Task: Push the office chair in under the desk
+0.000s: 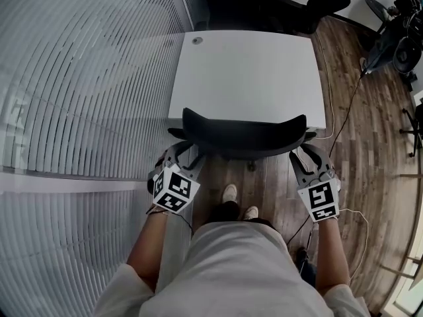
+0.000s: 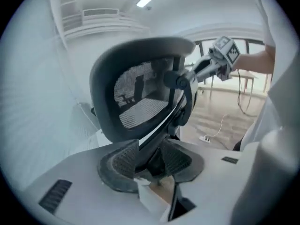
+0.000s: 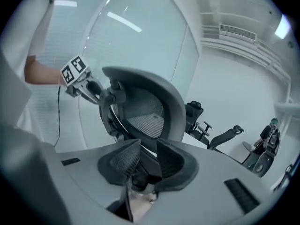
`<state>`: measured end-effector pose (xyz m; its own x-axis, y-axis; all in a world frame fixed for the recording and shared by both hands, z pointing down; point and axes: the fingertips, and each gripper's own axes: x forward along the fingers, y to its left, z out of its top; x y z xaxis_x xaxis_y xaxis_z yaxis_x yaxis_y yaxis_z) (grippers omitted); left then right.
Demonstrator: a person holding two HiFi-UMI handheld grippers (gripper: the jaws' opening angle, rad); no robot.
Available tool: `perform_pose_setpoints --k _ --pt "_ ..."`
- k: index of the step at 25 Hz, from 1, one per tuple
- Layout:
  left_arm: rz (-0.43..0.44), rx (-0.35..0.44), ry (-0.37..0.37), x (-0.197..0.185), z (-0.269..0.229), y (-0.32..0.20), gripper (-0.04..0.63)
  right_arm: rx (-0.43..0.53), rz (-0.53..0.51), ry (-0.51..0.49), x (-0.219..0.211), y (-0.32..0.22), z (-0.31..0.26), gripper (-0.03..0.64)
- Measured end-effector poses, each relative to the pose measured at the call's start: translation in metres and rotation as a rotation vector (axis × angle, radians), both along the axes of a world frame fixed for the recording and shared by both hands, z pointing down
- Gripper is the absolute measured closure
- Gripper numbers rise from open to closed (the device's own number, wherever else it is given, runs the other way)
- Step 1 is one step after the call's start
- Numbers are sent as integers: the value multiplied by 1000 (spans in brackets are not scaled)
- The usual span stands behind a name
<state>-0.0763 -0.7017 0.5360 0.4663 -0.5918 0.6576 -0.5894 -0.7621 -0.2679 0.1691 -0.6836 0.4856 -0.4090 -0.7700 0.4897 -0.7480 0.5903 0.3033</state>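
Since the office chair [image 1: 244, 134] stands with its backrest right at the near edge of the desk [image 1: 251, 71], there looks to be only a little travel left, and that last stretch is where I'd expect trouble; the seat itself is hidden beneath the backrest, so how far under it sits I cannot tell.

The left gripper [image 2: 147, 159] has its jaws closed on the left side rim of the backrest, and the right gripper [image 3: 142, 161] clamps the right side rim the same way; both holds are on a narrow, curved edge high up on the chair. A hard shove there could rock the backrest forward rather than roll the base, and the pads might slide off the rim; uneven pressure from the two sides would likely swivel the chair, so one corner meets the desk first.

What look like armrest ends [image 1: 176, 134] sit level with the desk's edge; whether they pass beneath it is not clear, and a knock there would stop the chair short. A dark cable [image 1: 345, 111] trails over the wooden floor just right of the chair; a caster could catch it. The person's shoes [image 1: 229, 192] stand close behind the base.
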Motion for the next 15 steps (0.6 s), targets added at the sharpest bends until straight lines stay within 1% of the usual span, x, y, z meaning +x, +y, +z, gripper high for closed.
perform_pose_setpoints --k 2,4,8,10,12,15 --pt "-2 4 128 17 -25 12 445 14 10 -107 -12 10 -22 507" --pt "7 20 252 33 -51 24 485 35 14 -195 -21 20 -39 521" --pt "26 49 470 59 -98 47 531 72 -1 -321 -38 39 -67 551" --pt "49 63 557 72 -122 56 541 75 -10 -368 -46 45 -82 563" --pt "72 81 627 84 -145 64 548 82 -14 -404 -51 51 -97 572" --pt "84 82 701 99 -167 75 552 102 -18 -454 -55 59 -117 586"
